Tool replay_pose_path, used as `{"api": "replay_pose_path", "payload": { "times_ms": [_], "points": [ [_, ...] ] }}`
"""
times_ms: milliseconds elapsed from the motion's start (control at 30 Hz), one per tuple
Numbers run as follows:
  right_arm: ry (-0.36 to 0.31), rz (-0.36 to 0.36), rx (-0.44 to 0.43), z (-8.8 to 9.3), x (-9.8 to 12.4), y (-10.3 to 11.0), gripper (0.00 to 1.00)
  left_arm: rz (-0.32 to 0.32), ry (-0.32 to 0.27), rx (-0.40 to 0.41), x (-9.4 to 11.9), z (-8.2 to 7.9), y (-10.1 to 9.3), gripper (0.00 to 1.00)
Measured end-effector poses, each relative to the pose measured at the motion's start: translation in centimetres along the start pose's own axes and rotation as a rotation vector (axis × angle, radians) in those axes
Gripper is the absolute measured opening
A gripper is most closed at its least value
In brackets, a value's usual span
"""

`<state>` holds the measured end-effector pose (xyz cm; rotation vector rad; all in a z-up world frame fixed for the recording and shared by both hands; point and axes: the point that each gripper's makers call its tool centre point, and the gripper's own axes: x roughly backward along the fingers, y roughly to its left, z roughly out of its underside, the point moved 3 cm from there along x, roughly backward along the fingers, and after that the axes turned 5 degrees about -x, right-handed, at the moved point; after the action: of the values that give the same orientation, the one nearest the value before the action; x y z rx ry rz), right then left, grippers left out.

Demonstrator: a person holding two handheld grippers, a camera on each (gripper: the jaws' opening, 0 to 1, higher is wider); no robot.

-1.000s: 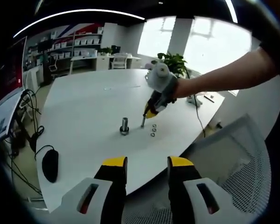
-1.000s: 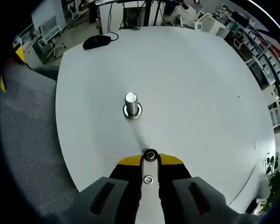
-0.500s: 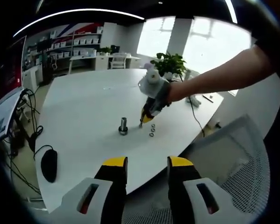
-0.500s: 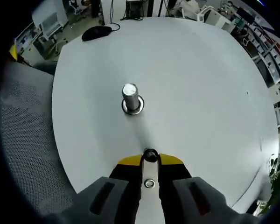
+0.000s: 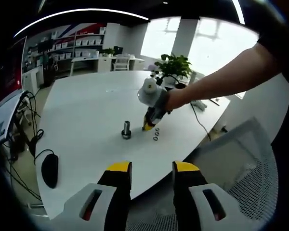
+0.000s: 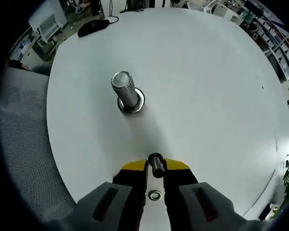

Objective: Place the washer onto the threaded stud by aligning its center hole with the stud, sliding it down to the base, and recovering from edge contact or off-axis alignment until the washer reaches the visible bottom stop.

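The right tongs (image 6: 155, 166) are clenching a washer (image 6: 156, 164) edge-on between their yellow tips, hovering above the white desk (image 6: 207, 86) near the upright stud (image 6: 125, 91). The stud's base seems to be carrying a ring already, though it is blurry. Two spare washers (image 5: 156, 134) are lying on the desk just beside the stud (image 5: 126, 130). The left tongs (image 5: 148, 168) are hanging released off the desk's edge.
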<state>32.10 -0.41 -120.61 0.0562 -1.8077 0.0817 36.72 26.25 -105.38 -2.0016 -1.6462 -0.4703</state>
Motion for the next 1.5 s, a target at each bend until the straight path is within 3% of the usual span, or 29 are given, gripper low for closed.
{"api": "replay_pose_path", "payload": {
  "times_ms": [467,700,867,1367,1500],
  "points": [
    [-0.004,0.029,0.000,1.5,0.8,-0.5,0.19,0.002,-0.007,-0.002,0.0,-0.2,-0.2,0.32],
    [0.016,0.035,-0.087,3.6,0.9,-2.0,0.20,0.001,-0.009,-0.002,0.1,-0.2,-0.2,0.32],
    [0.027,0.032,-0.106,4.9,1.4,-1.1,0.20,0.003,-0.010,-0.004,0.1,-0.2,-0.2,0.32],
    [0.050,0.016,-0.114,6.1,1.5,0.6,0.20,0.003,-0.006,-0.005,0.1,-0.1,-0.2,0.31],
    [0.035,0.010,-0.132,5.9,1.0,-0.5,0.19,0.003,-0.004,-0.005,0.1,-0.1,-0.2,0.31]
  ]
}}
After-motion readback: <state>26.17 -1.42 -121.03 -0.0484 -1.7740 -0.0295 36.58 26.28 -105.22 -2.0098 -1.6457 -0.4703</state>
